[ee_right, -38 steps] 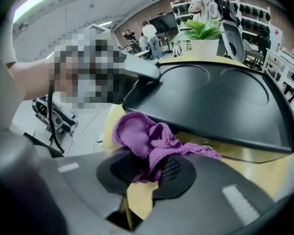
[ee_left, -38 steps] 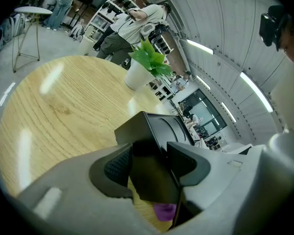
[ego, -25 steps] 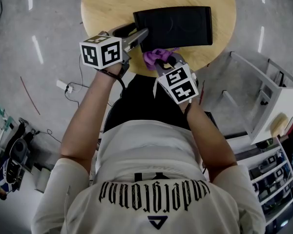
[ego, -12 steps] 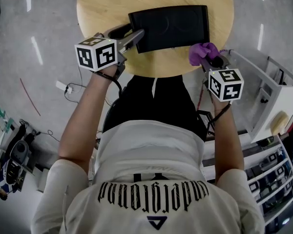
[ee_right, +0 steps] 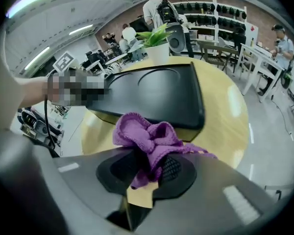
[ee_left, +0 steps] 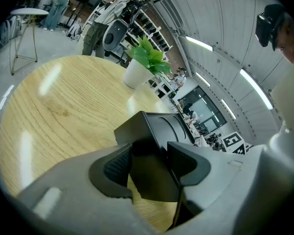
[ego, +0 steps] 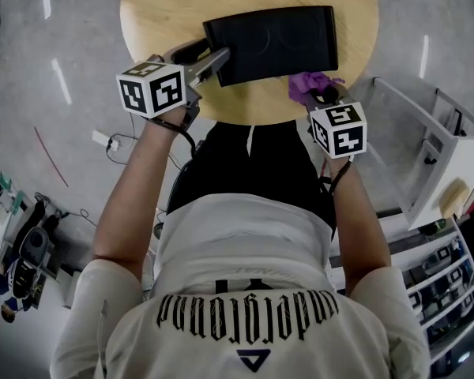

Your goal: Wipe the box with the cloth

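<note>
Now my left gripper (ego: 216,60) clamps the near left corner of the black box (ego: 276,38), a jaw on either side of it, on the round wooden table (ego: 166,14). My right gripper (ego: 320,93) pinches the purple cloth (ego: 308,84) — bunched just beside the box's near right edge, at the table's rim.
</note>
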The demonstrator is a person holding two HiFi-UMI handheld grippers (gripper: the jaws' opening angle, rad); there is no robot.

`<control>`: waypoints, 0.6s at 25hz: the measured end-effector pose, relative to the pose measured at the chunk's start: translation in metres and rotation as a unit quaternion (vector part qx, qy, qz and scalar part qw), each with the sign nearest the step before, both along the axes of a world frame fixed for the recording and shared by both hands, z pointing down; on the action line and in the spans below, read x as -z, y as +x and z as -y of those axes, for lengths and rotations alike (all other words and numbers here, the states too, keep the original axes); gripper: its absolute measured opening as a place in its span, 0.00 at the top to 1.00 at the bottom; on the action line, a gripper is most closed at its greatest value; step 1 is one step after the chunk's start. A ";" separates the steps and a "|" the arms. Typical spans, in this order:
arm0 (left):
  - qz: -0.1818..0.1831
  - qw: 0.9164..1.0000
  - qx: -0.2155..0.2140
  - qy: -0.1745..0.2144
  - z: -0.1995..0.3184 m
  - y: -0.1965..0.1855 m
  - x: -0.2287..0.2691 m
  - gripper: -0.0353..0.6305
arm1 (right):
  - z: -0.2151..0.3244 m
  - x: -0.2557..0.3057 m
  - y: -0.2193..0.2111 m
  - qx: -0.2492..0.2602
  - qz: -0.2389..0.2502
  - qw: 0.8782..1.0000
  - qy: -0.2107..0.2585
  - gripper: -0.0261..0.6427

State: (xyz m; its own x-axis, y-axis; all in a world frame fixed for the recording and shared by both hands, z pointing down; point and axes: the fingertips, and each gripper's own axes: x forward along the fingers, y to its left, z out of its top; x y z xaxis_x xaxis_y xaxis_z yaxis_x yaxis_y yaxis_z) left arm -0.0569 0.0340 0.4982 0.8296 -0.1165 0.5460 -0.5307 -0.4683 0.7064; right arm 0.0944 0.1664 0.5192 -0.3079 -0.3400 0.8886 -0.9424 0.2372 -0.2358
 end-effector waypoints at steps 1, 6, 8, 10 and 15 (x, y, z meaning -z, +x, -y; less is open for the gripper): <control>0.000 1.000 0.000 0.000 0.000 0.000 0.000 0.59 | 0.000 -0.001 -0.012 0.011 0.006 1.000 0.000 0.86; 0.004 1.000 -0.001 0.001 -0.001 0.000 -0.002 0.59 | 0.001 -0.003 -0.032 0.049 0.022 0.999 0.001 0.86; 0.010 1.000 -0.010 0.007 -0.001 0.001 -0.001 0.59 | 0.001 -0.002 -0.024 0.050 0.022 0.999 -0.001 0.86; 0.018 0.999 -0.023 0.014 -0.001 0.002 0.000 0.59 | 0.001 0.001 -0.011 0.052 0.018 0.998 -0.003 0.86; 0.030 0.999 -0.037 0.012 -0.001 0.001 0.002 0.59 | -0.001 0.008 0.036 0.062 -0.008 0.998 -0.013 0.86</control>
